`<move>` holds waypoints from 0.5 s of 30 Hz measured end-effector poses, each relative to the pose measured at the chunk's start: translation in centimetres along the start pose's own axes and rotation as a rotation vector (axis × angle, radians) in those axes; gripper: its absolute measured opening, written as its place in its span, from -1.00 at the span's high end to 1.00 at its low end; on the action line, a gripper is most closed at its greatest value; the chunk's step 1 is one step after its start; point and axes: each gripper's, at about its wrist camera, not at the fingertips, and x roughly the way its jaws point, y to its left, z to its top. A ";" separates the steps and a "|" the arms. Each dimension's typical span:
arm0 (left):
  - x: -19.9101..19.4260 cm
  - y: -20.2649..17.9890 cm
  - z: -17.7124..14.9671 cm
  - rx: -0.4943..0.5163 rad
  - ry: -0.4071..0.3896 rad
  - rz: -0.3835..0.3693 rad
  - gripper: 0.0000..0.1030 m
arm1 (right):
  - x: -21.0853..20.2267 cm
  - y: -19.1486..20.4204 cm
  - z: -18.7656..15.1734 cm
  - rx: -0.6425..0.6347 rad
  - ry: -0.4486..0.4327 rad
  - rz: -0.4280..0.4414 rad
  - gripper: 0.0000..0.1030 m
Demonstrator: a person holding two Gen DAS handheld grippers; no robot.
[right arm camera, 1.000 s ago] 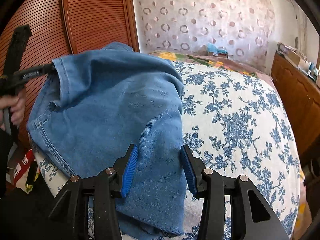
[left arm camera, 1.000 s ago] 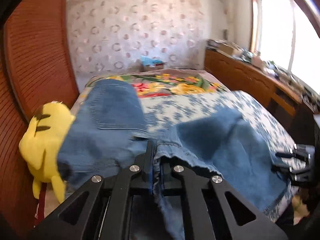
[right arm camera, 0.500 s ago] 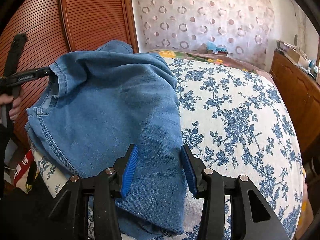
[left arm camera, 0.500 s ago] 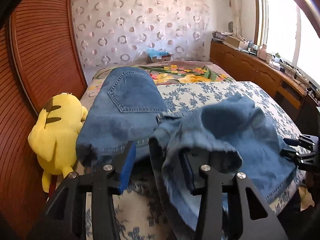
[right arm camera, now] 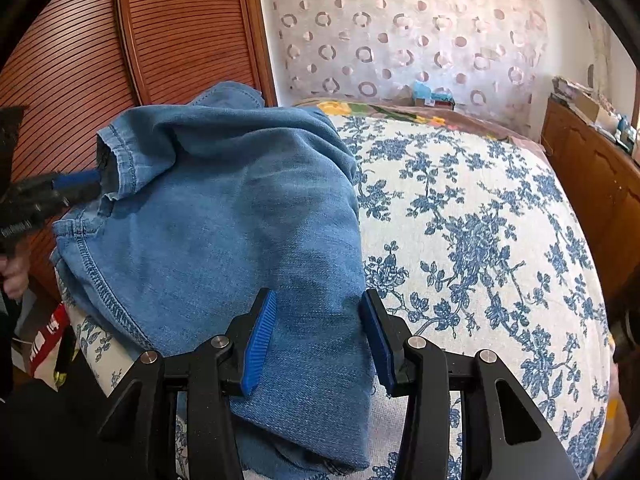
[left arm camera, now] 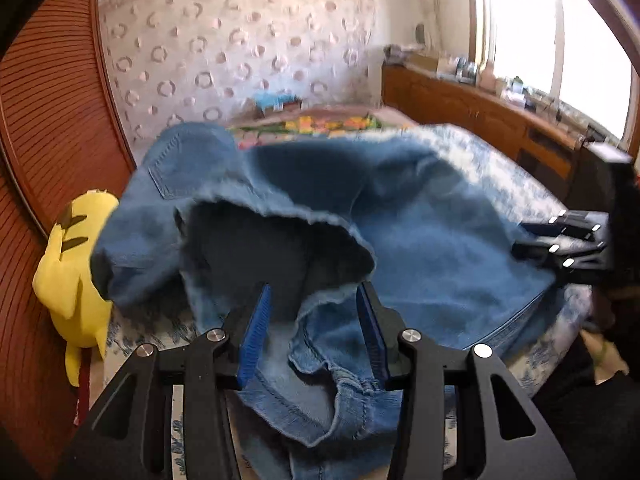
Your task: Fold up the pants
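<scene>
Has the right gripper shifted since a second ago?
No. The right gripper sits over the same jeans edge, with the bedspread flowers placed as before.

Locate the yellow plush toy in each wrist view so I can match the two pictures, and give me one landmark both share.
Left wrist view: the yellow plush toy sits at the left edge, against the wooden slatted wall, beside the jeans.
Right wrist view: not in it; the jeans fill that side.
Shared landmark: the blue box at the far end of the bed, below the circle-patterned curtain.
</scene>
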 end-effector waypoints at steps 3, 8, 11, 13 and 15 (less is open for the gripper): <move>0.7 0.4 -0.5 -0.017 0.019 0.004 0.12 | 0.4 -0.1 0.9 -0.008 0.000 -0.001 0.10; 0.0 1.6 -0.7 -0.055 -0.003 0.001 0.12 | 1.6 -2.0 4.5 0.012 -0.005 0.047 -0.04; -0.1 2.3 -0.7 -0.071 -0.010 0.004 0.12 | 4.5 -2.8 6.3 0.014 0.051 0.103 -0.04; 0.0 2.6 -0.8 -0.079 -0.015 -0.002 0.12 | 6.5 -2.9 7.0 0.013 0.099 0.135 -0.04; 0.0 2.7 -0.8 -0.086 -0.026 -0.005 0.12 | 8.2 -2.6 7.0 0.004 0.148 0.146 -0.04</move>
